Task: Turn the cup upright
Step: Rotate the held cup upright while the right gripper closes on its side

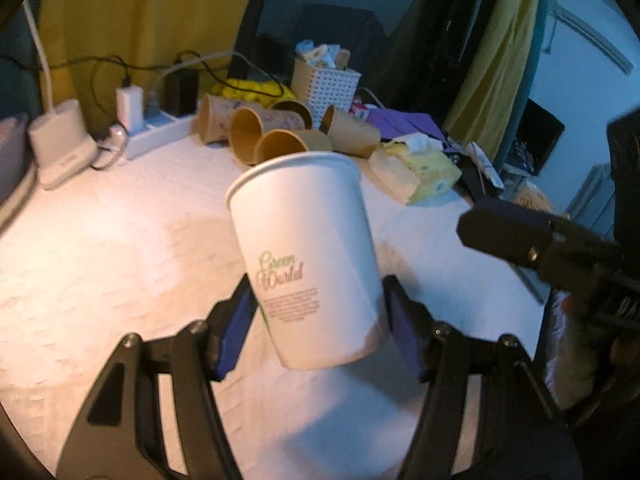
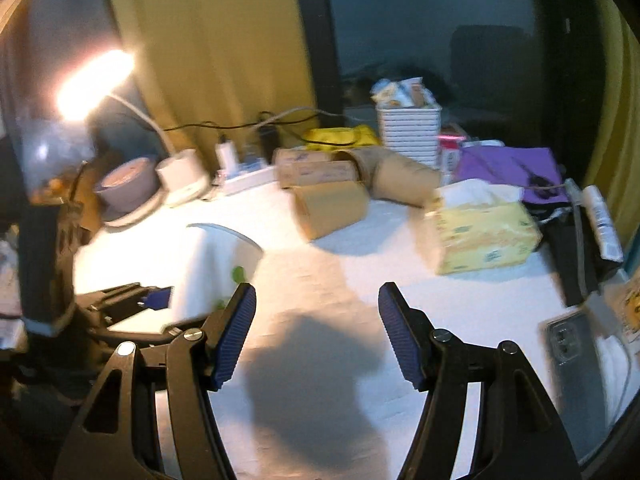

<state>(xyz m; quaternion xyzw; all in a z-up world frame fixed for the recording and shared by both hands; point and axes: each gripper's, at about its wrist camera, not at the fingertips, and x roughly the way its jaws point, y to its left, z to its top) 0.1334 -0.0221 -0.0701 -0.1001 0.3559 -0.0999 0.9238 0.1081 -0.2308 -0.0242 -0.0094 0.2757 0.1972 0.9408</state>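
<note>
A white paper cup with green "Green World" lettering stands mouth-up, leaning a little left, between the blue pads of my left gripper, which is shut on its lower half. Its base looks lifted just off the white table. My right gripper is open and empty over the white table. In the right wrist view the cup shows blurred at the left, with the left gripper beside it. The right gripper's black finger shows at the right of the left wrist view.
Several brown paper cups lie on their sides at the back of the table. A yellow tissue pack, a white basket, a power strip, a lamp base and a phone stand around the edges.
</note>
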